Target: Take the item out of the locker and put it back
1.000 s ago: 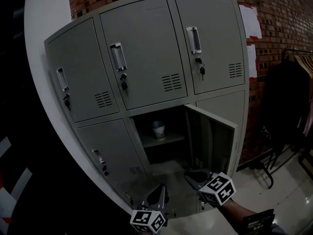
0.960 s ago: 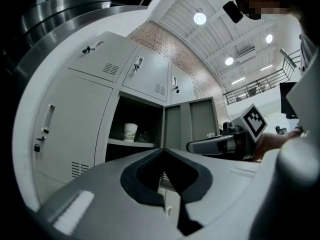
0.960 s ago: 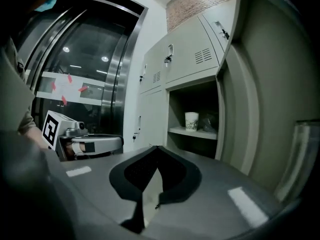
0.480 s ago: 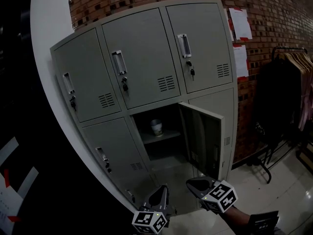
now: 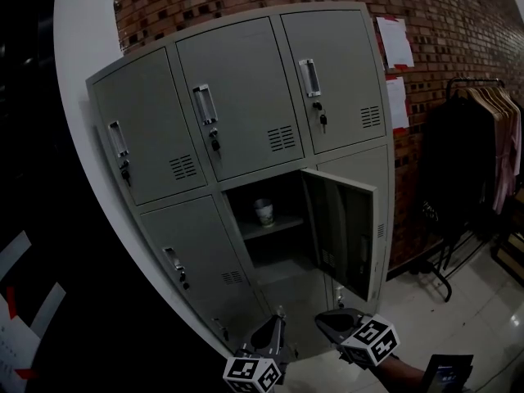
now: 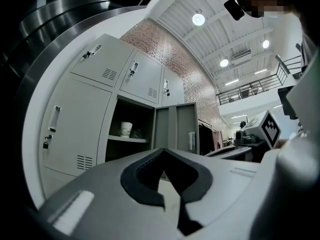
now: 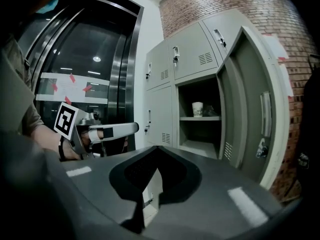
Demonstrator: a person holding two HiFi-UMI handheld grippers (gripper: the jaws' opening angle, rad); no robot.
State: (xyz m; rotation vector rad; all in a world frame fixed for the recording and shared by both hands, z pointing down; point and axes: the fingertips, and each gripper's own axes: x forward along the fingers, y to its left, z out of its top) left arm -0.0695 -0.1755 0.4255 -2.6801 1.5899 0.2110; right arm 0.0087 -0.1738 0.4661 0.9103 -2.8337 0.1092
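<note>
A white paper cup (image 5: 264,212) stands on the shelf of the open lower middle locker (image 5: 282,244), whose door (image 5: 340,228) is swung out to the right. The cup (image 6: 126,129) also shows in the left gripper view, and the cup (image 7: 197,109) shows in the right gripper view with a dark crumpled thing beside it. My left gripper (image 5: 278,322) and right gripper (image 5: 325,318) hang low in front of the locker, well short of it. The left gripper (image 6: 162,150) and the right gripper (image 7: 159,148) are both shut and hold nothing.
The other grey locker doors (image 5: 237,97) are closed against a brick wall with papers (image 5: 395,43) on it. A clothes rack with dark garments (image 5: 475,162) stands to the right. A white column (image 5: 82,23) and dark glass doors (image 7: 85,69) lie to the left.
Both grippers have dropped toward the bottom edge of the head view and stand farther from the locker. The cup and the door have not moved. Both grippers stay shut.
</note>
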